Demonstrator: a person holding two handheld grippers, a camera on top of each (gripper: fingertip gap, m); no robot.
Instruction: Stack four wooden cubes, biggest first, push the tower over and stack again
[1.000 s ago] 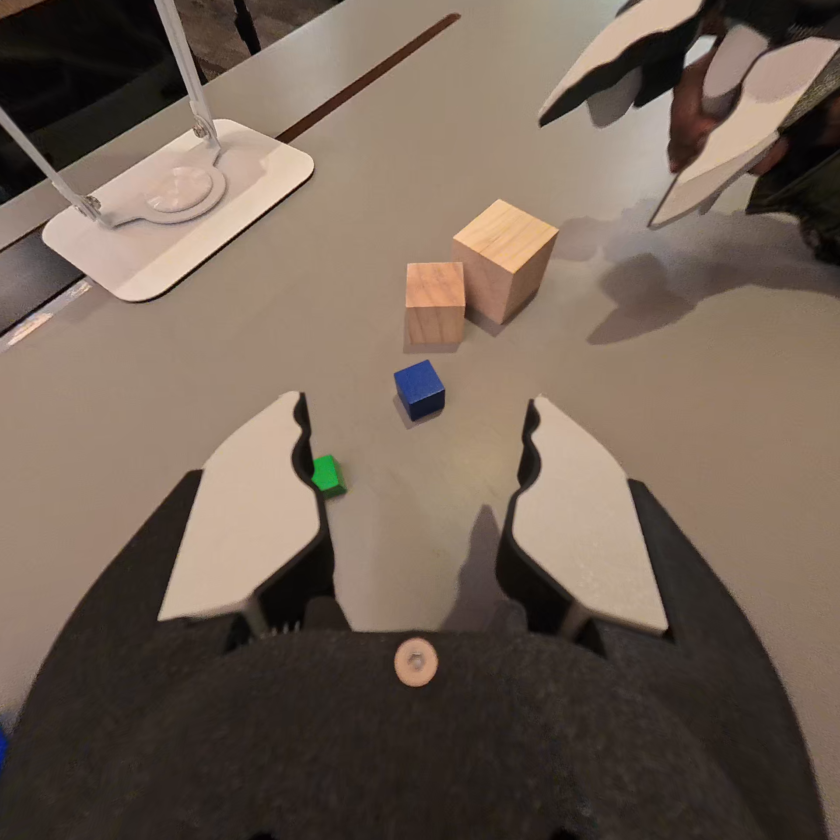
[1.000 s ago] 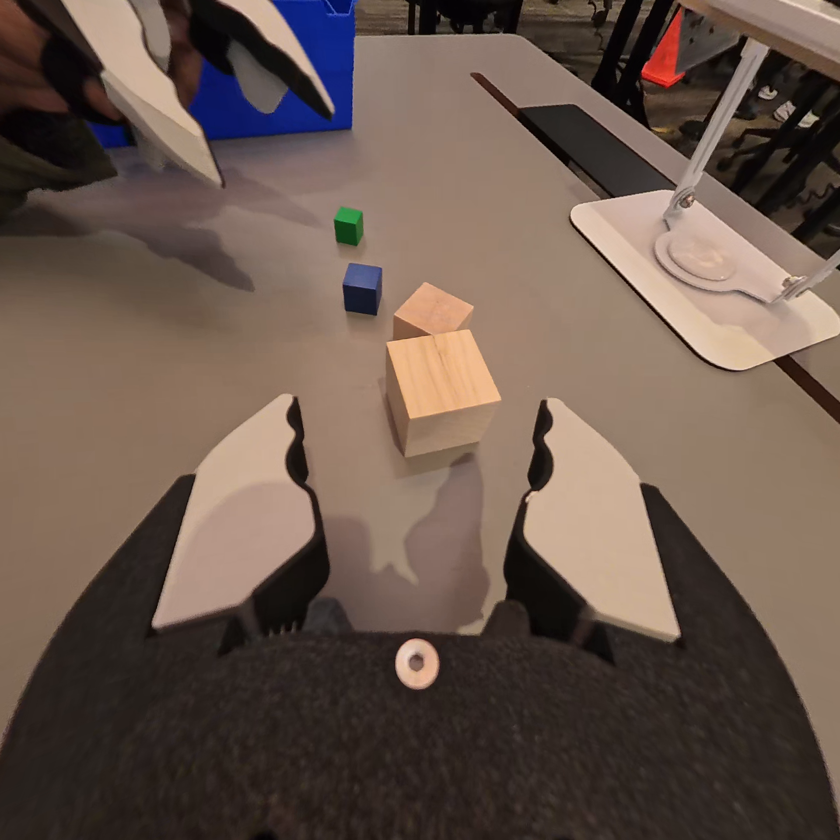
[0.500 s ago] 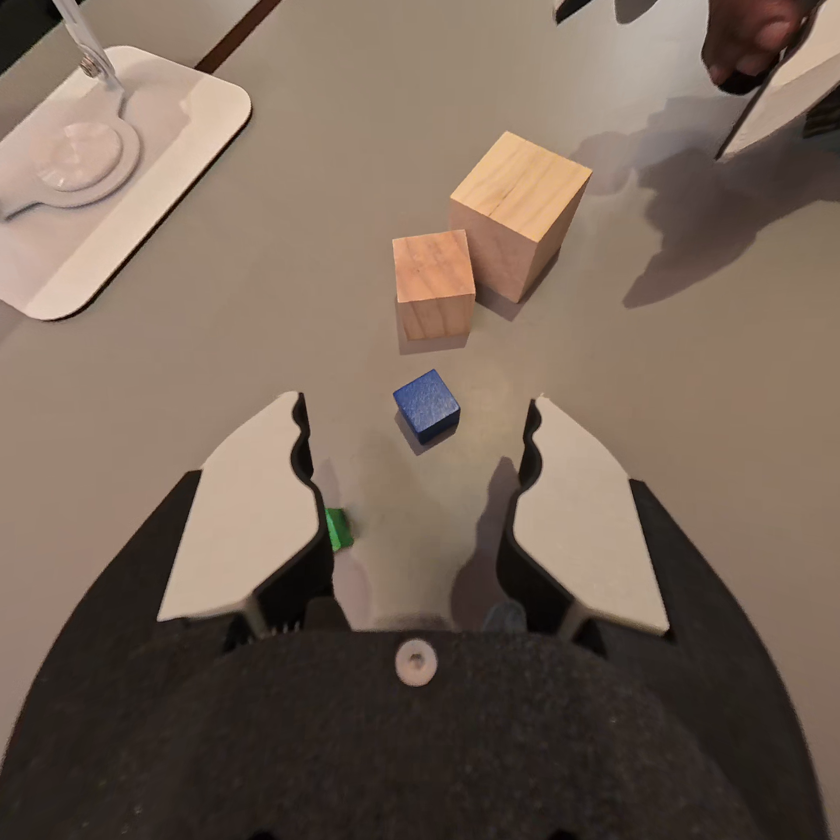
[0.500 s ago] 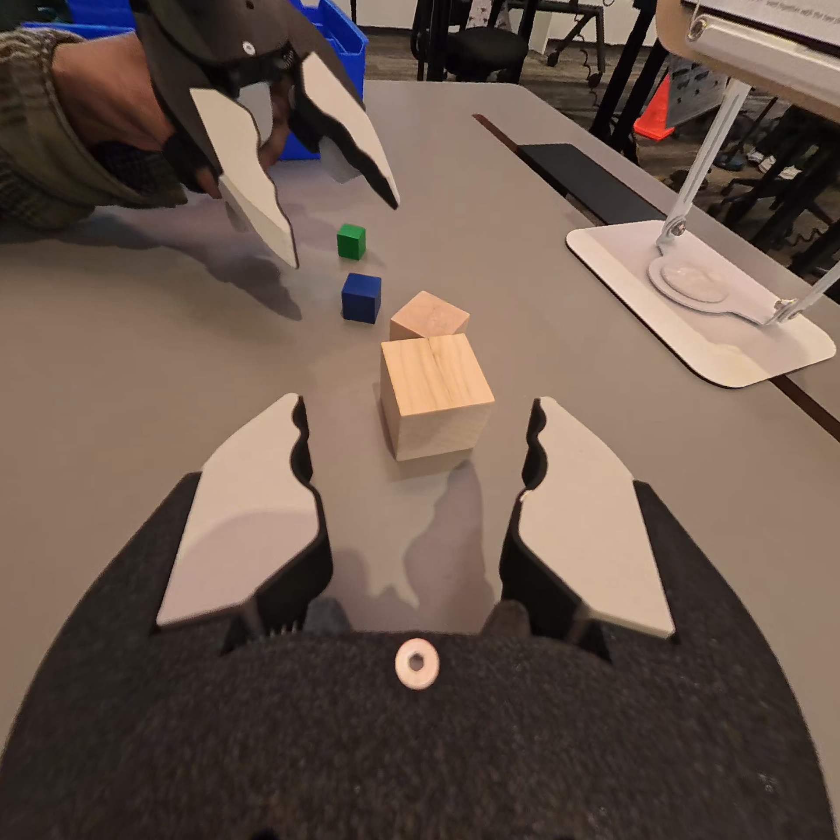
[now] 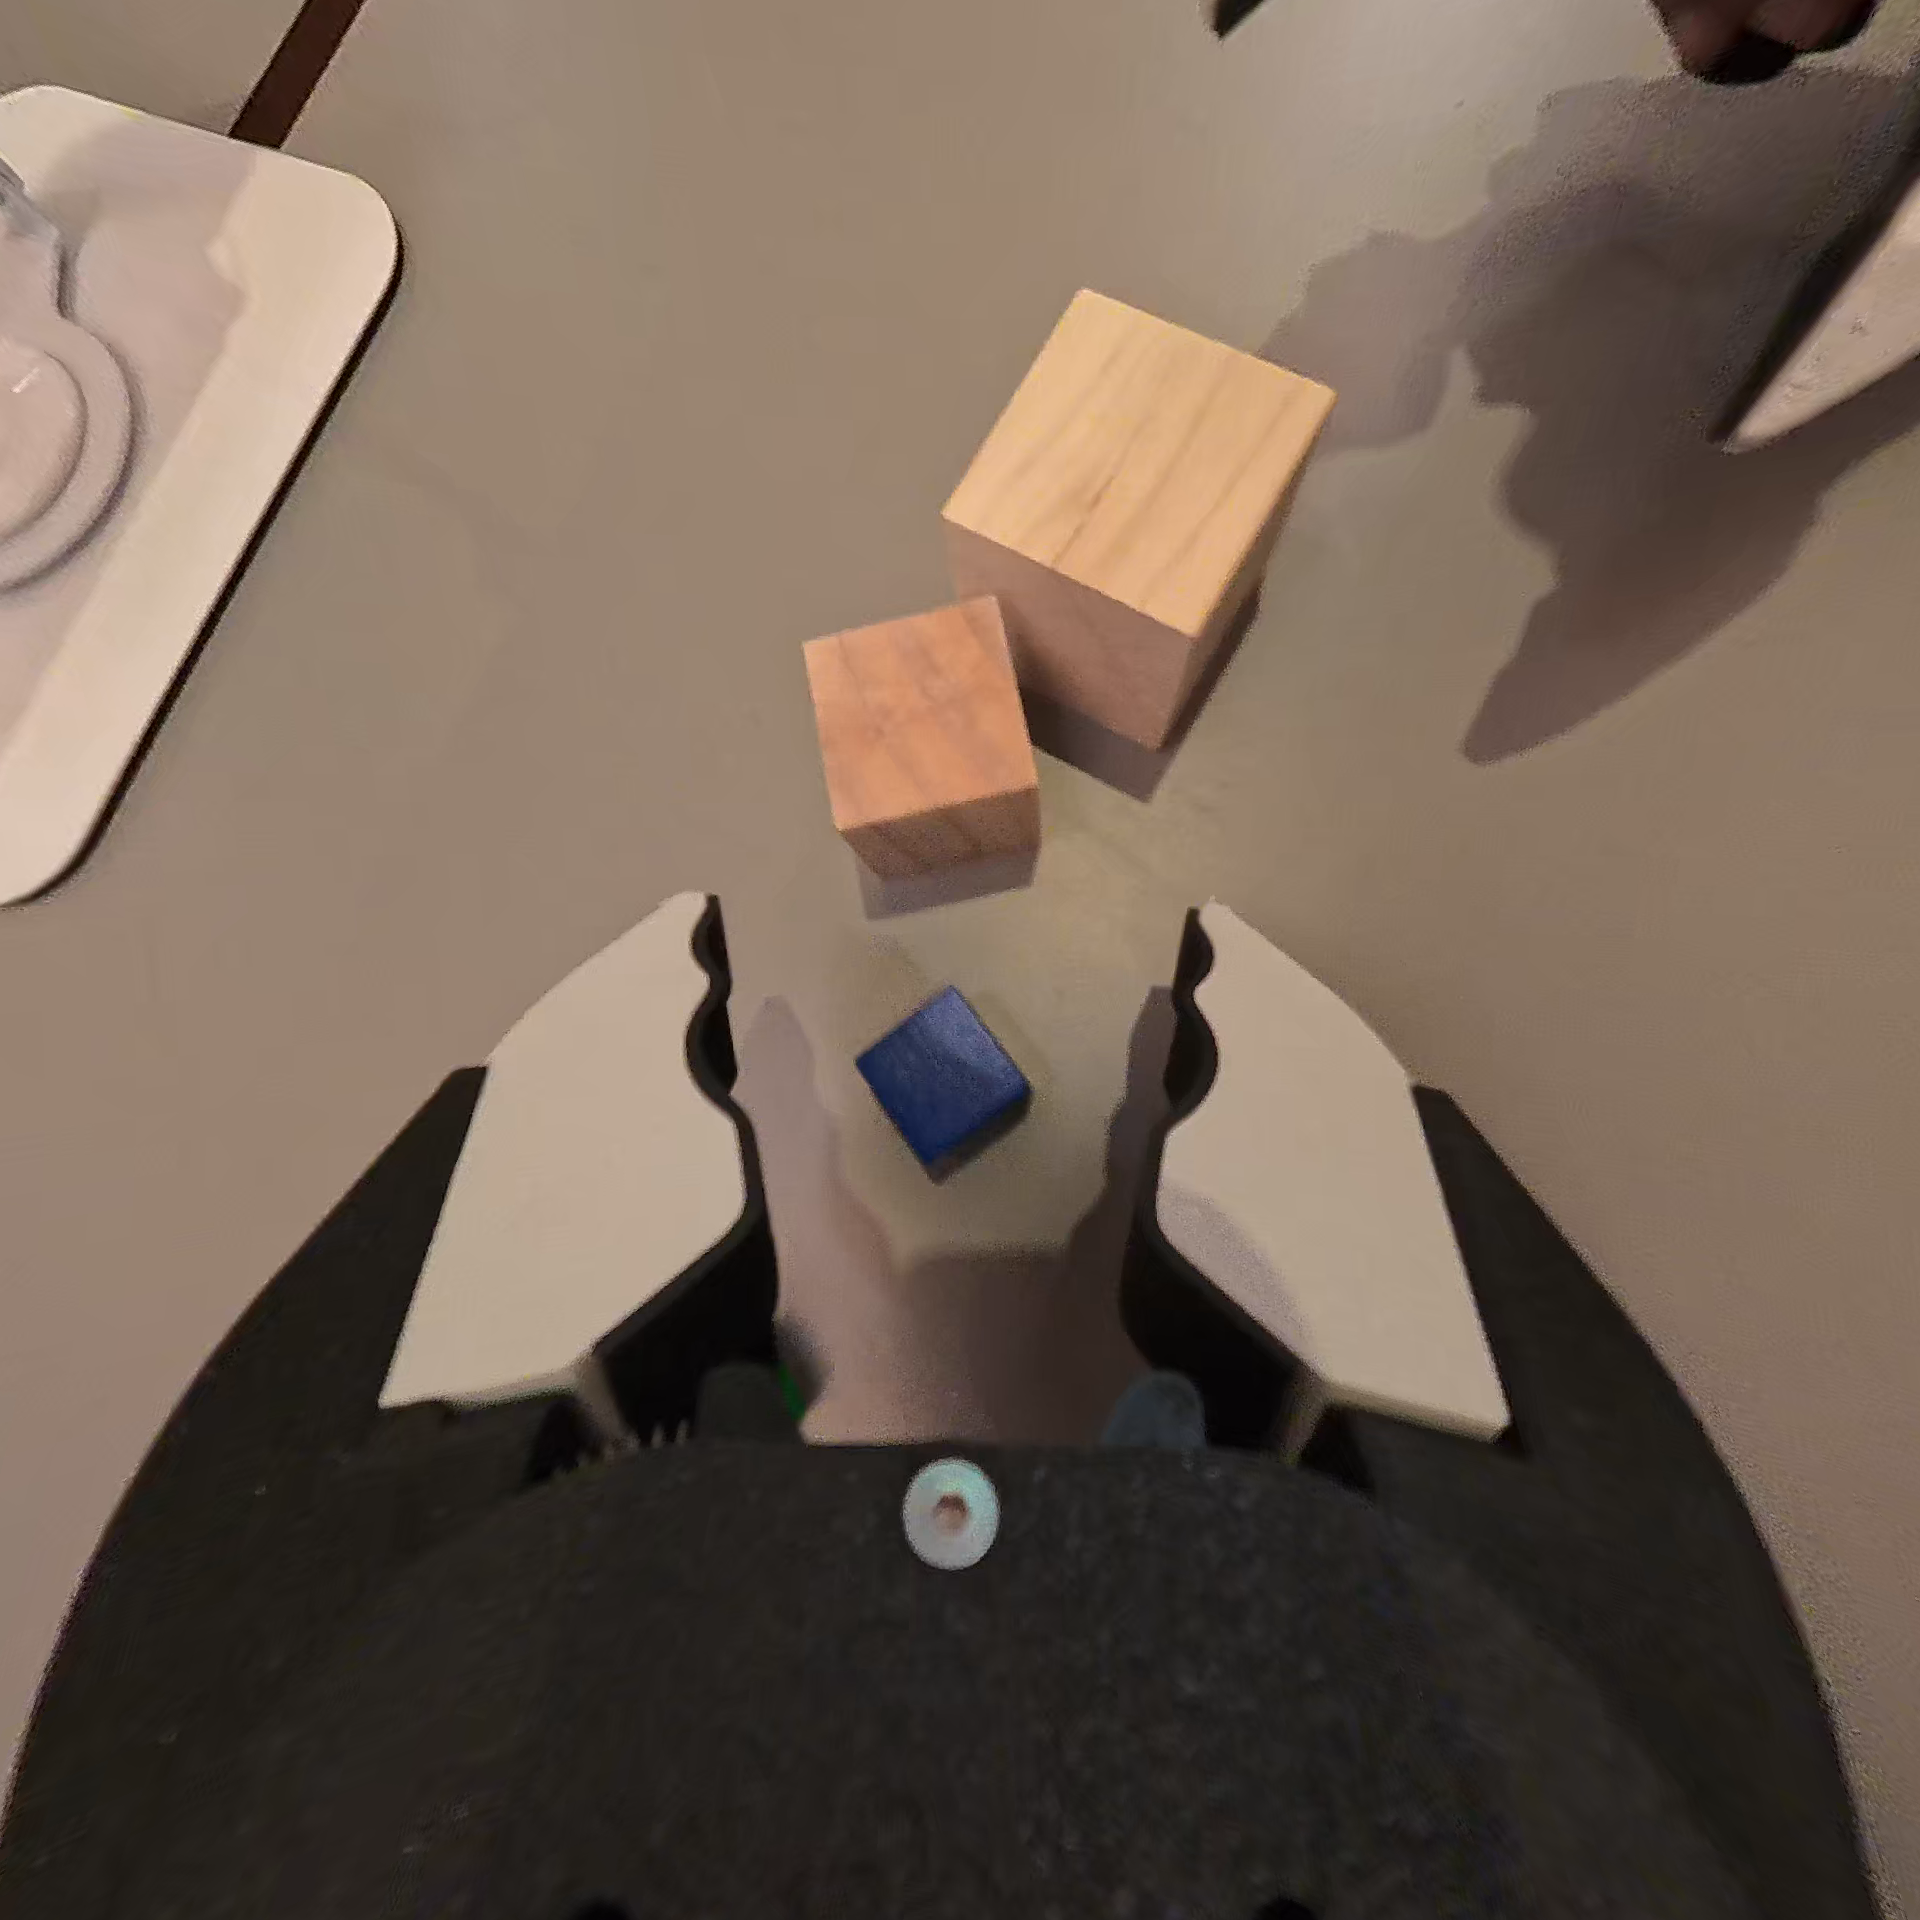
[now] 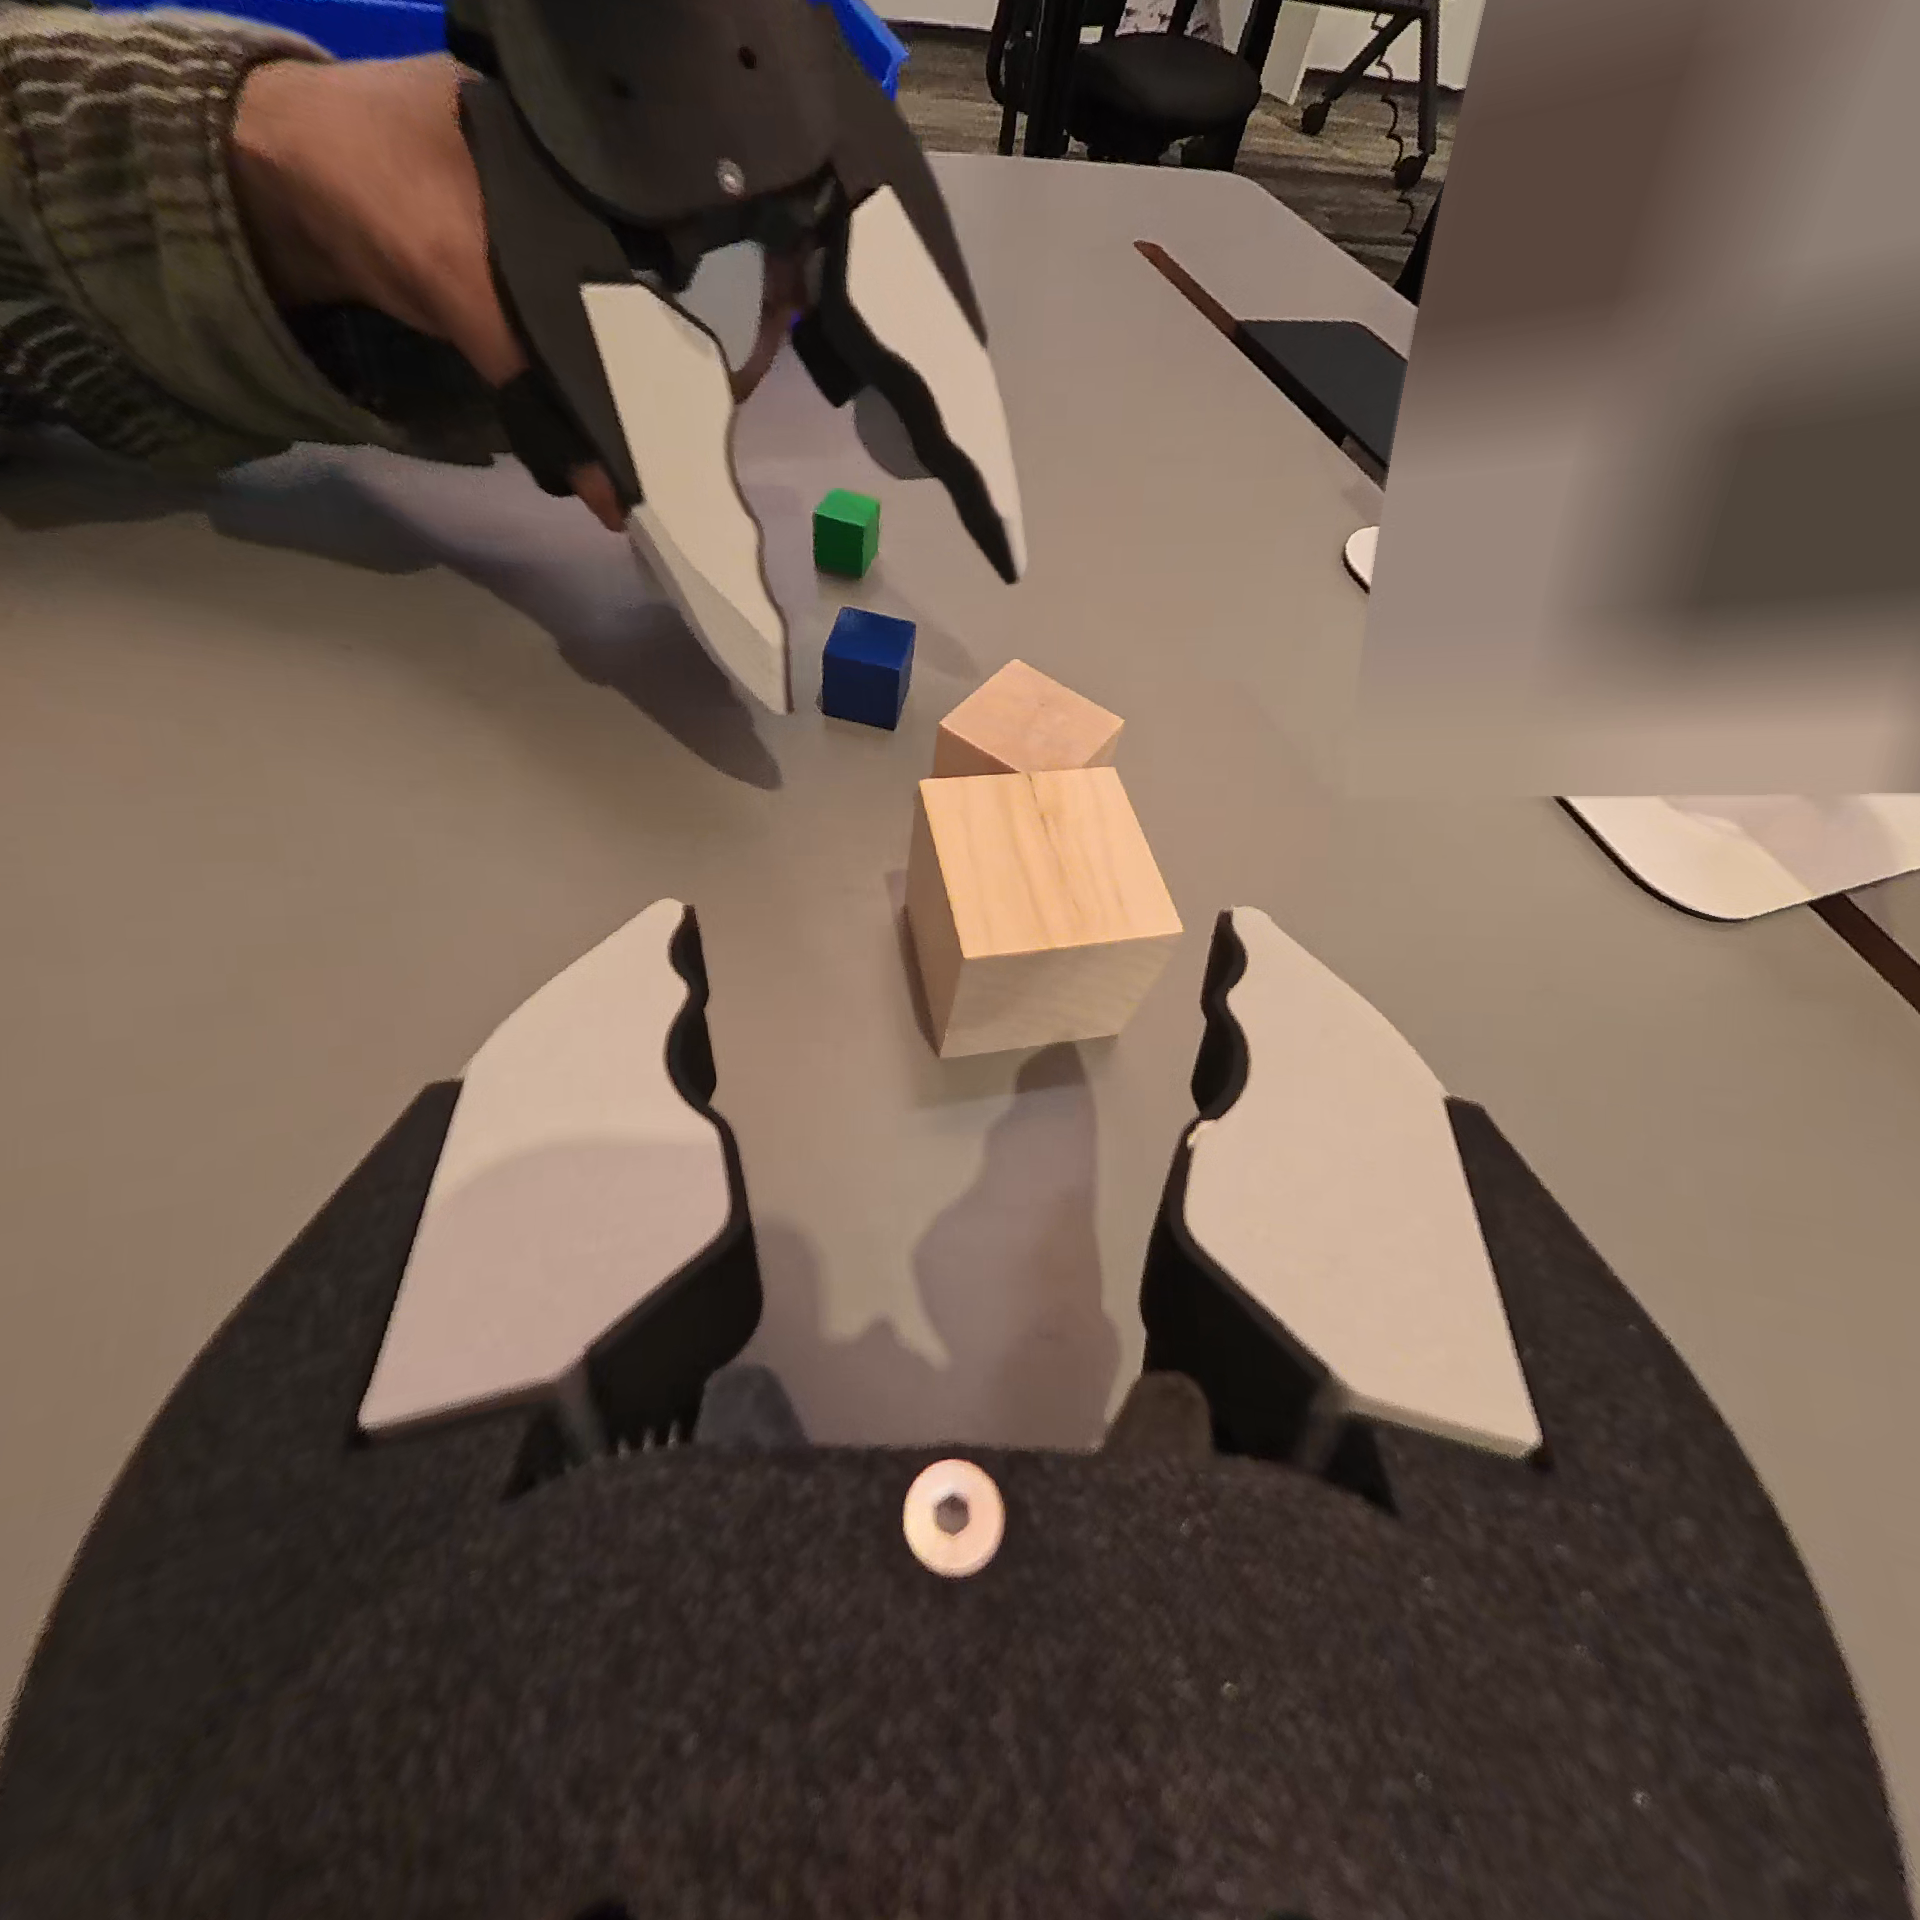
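Four cubes lie in a row on the grey table. The big wooden cube (image 5: 1132, 499) (image 6: 1039, 894) touches the medium wooden cube (image 5: 920, 727) (image 6: 1023, 722). The small blue cube (image 5: 940, 1075) (image 6: 868, 665) lies between the open fingers of my left gripper (image 5: 951, 920) (image 6: 894, 629), which is low over it and not touching it. The tiny green cube (image 6: 847, 530) sits under that gripper and is almost hidden in the left wrist view. My right gripper (image 6: 954, 920) is open and empty, just short of the big cube; one of its fingers (image 5: 1839, 343) shows in the left wrist view.
A white stand base (image 5: 187, 416) (image 6: 1714, 862) lies on the table beside the cubes. A blue bin (image 6: 873, 31) stands at the far end behind the left hand. A dark strip (image 6: 1320, 364) runs along the table. Chairs stand beyond the table edge.
My left gripper has moved forward and down, so the blue cube is now between its fingers and the green cube has slipped out of its view. My right gripper has edged slightly toward the big cube.
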